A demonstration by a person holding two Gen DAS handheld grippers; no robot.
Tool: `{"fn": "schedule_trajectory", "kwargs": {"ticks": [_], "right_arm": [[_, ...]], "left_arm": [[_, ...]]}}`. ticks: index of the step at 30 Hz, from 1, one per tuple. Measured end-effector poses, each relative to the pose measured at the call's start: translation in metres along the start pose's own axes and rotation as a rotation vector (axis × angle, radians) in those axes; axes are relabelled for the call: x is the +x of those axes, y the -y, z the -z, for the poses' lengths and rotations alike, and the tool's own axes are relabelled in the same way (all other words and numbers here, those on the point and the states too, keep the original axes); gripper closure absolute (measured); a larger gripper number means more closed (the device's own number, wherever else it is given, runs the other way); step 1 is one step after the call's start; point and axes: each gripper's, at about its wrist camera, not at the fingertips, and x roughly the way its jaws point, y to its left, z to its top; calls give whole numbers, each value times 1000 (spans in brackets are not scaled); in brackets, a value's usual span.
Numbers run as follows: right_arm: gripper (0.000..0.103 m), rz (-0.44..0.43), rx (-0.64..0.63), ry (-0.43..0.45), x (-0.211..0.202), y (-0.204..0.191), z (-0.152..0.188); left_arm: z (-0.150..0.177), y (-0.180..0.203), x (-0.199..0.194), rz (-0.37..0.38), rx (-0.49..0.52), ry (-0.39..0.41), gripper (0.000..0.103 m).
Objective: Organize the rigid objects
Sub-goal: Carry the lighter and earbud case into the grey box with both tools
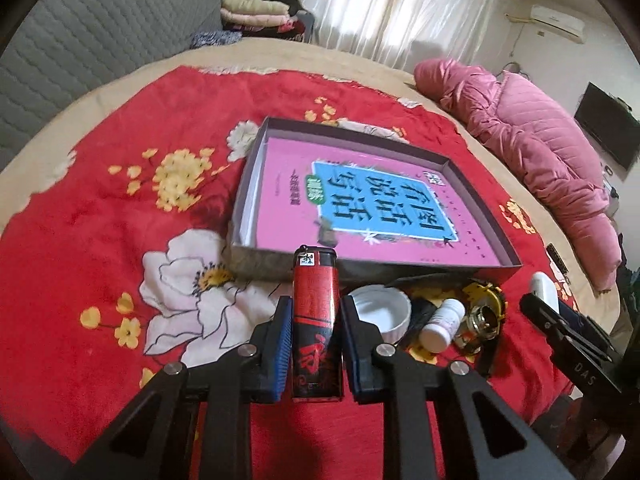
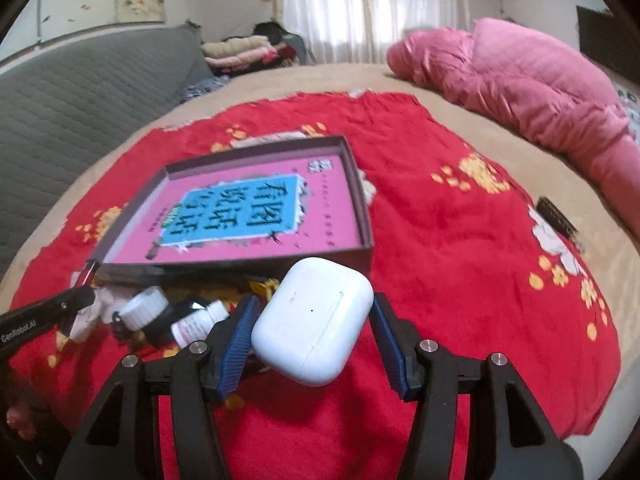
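My left gripper (image 1: 314, 308) is shut on a red and black lighter (image 1: 315, 312), held upright above the red blanket, just before the near wall of a shallow dark box (image 1: 372, 270). A pink book (image 1: 360, 208) lies flat inside the box. My right gripper (image 2: 314, 312) is shut on a white earbud case (image 2: 314, 320), tilted, just before the box's near right corner (image 2: 366, 252). On the blanket before the box lie a white lid (image 1: 380, 312), a small white pill bottle (image 1: 442, 324) and a yellow and metal gadget (image 1: 482, 312).
A red flowered blanket (image 1: 120, 208) covers a beige bed. A pink quilted coat (image 1: 532, 148) lies along the right edge. A grey padded headboard (image 1: 80, 36) stands at the left. A small dark object (image 2: 556, 216) lies on the blanket at far right.
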Motion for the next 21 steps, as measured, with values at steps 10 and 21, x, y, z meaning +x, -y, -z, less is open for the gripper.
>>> {"fn": "schedule_trajectory", "kwargs": {"ticks": [10,21], "right_arm": [[45,-13,-50,66,1,-5,-10],[45,-27,-32,103,20,3,-25]], "left_arm": [[-7,4,2,12,17,29,80],[-21,7,14,-19,20,51,80]]}}
